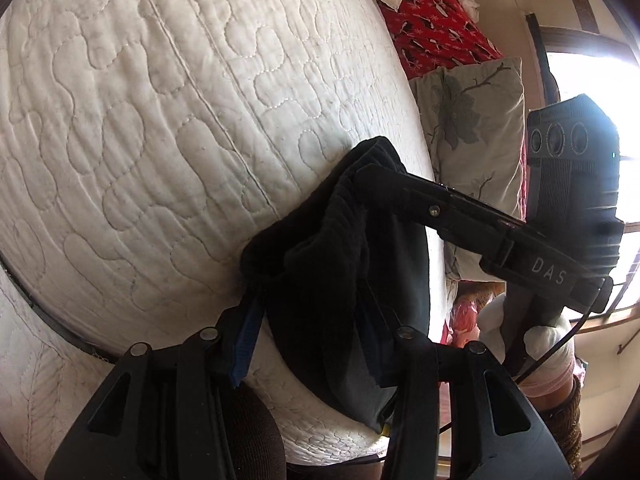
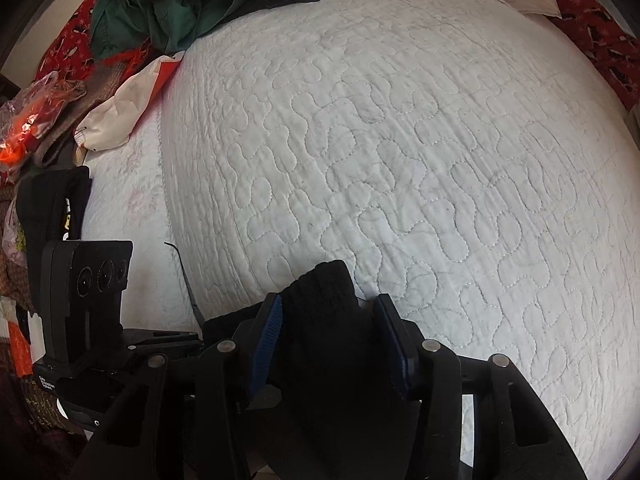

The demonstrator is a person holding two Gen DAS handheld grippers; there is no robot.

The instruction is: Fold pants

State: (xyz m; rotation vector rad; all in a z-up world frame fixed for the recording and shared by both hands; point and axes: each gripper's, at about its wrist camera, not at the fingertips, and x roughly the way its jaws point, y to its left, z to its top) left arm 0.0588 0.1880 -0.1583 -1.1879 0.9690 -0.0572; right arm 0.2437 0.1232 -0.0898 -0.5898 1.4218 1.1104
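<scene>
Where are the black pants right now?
The black pants are bunched low in both views, held over the near edge of the white quilted bed, between the left tongs and right tongs.

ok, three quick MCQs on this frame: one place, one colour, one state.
1. Where does the green clothing pile lie?
A. far left edge of the quilt
B. between the right tongs
C. on the floral pillow

2. What colour are the pants?
A. red
B. black
C. white

3. What lies between the left tongs' fingers?
A. nothing
B. the pants
C. a plastic bag

1 A: the right wrist view shows it heaped at the quilt's far left.
2 B: the fabric looks black in both views.
3 B: black cloth fills the gap between the blue pads.
</scene>
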